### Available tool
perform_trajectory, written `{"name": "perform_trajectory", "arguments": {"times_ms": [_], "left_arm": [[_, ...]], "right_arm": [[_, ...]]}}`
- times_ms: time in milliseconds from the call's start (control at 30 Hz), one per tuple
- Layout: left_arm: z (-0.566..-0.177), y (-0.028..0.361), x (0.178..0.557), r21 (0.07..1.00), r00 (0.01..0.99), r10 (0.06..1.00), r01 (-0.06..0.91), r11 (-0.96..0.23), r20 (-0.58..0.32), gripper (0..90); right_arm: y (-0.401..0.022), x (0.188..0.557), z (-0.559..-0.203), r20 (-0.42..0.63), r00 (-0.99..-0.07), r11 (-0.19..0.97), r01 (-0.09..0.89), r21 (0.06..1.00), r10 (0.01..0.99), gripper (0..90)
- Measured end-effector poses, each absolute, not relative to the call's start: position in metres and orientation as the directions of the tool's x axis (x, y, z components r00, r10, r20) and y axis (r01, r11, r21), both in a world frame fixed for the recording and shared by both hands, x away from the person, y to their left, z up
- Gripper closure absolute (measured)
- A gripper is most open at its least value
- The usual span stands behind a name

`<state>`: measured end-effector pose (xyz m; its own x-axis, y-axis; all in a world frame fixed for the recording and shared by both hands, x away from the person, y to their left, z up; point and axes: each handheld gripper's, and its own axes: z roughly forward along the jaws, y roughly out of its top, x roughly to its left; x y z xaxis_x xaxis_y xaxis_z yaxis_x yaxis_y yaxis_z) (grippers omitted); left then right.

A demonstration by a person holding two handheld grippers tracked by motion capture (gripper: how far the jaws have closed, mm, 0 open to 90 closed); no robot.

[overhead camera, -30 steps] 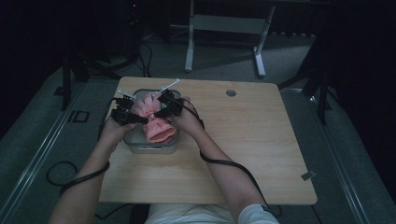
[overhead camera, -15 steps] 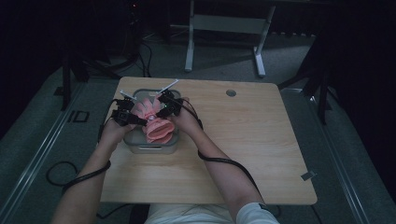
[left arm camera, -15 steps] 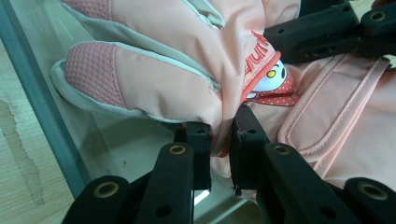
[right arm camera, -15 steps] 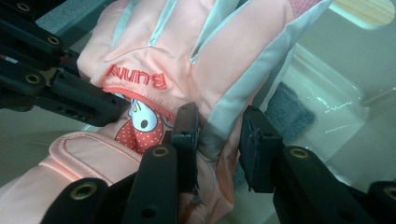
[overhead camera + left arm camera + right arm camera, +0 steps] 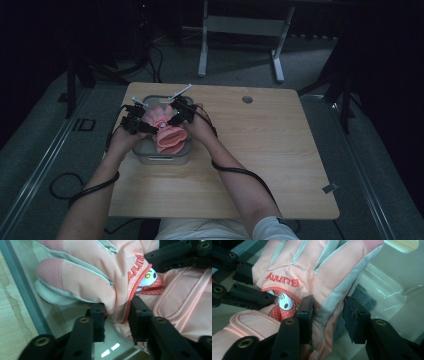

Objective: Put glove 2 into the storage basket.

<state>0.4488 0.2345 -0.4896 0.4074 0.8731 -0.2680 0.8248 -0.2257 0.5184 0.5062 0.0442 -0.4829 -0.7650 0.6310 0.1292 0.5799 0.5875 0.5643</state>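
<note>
Here the left claw (image 5: 116,315) and right claw (image 5: 328,315) have both just been easing apart, each loosely straddling an edge of the pink "Bunny" ski glove (image 5: 167,131), which lies in the clear plastic bin (image 5: 162,159) on the table (image 5: 260,165).

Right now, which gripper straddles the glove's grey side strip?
The right gripper; the left gripper straddles the glove's red-trimmed edge instead. Both pairs of jaws have just been opening.

One pink glove (image 5: 169,134); one clear container (image 5: 162,156); two tools; one table (image 5: 260,165).
</note>
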Motion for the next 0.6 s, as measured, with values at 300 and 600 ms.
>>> {"name": "perform_trajectory", "arguments": {"times_ms": [300, 600], "left_arm": [[-0.484, 0.238, 0.446, 0.533, 0.407, 0.872, 0.818, -0.215, -0.273, 53.8], [-0.473, 0.239, 0.439, 0.564, 0.42, 0.869, 0.797, -0.217, -0.26, 43.8]], "right_arm": [[0.046, 0.504, -0.472, 0.112, -0.774, 0.594, 0.561, 0.577, 0.623, 57.0], [0.041, 0.504, -0.46, 0.141, -0.766, 0.551, 0.564, 0.615, 0.627, 55.4]]}}
